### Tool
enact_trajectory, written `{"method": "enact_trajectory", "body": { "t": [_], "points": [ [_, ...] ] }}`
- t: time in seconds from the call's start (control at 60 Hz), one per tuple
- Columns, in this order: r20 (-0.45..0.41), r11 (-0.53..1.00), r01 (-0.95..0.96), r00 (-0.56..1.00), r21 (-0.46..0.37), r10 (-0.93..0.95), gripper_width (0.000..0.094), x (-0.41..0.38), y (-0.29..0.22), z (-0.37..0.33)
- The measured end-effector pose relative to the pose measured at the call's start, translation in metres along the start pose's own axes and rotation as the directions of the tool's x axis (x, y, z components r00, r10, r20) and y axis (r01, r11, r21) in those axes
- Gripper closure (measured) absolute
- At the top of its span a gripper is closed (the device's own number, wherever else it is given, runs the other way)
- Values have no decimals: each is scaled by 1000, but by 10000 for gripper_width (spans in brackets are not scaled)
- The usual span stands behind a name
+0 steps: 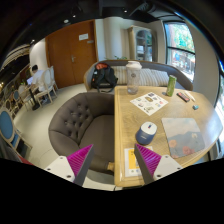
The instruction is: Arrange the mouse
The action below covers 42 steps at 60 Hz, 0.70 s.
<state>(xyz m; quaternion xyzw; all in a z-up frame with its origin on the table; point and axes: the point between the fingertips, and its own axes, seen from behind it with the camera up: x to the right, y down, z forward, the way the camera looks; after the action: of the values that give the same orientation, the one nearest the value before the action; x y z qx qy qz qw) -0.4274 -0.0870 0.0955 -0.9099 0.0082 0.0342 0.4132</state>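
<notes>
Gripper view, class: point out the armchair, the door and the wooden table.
armchair (85, 118), gripper view, on its tufted seat back
door (72, 52), gripper view, on its wooden panel
table (135, 112), gripper view, on bare top

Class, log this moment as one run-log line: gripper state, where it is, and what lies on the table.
gripper: open, holding nothing | position: above wooden table edge | ahead: grey round object, papers | mouse: not identifiable

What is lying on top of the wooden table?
On the wooden table lie a round grey-white object, a printed sheet and a pale flat mat. No mouse is clearly visible. The tool is open, holding nothing.
</notes>
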Motion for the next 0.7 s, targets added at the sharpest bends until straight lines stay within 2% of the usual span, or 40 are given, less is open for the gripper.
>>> {"method": "enact_trajectory", "body": {
  "t": [0.117,0.183,0.4,0.433,0.533,0.6,0.7],
  "points": [
    [-52,1000,-19,998,24,21,104,52,23,47],
    [-82,999,-31,996,8,32,110,85,29,67],
    [18,1000,-2,1000,-27,2,107,110,41,109],
    [21,1000,9,1000,7,-9,116,112,31,113],
    [82,1000,8,997,7,-8,130,102,18,126],
    [77,1000,16,997,18,-17,169,105,7,138],
    [66,997,70,995,33,-72,175,105,-7,163]
  ]
}}
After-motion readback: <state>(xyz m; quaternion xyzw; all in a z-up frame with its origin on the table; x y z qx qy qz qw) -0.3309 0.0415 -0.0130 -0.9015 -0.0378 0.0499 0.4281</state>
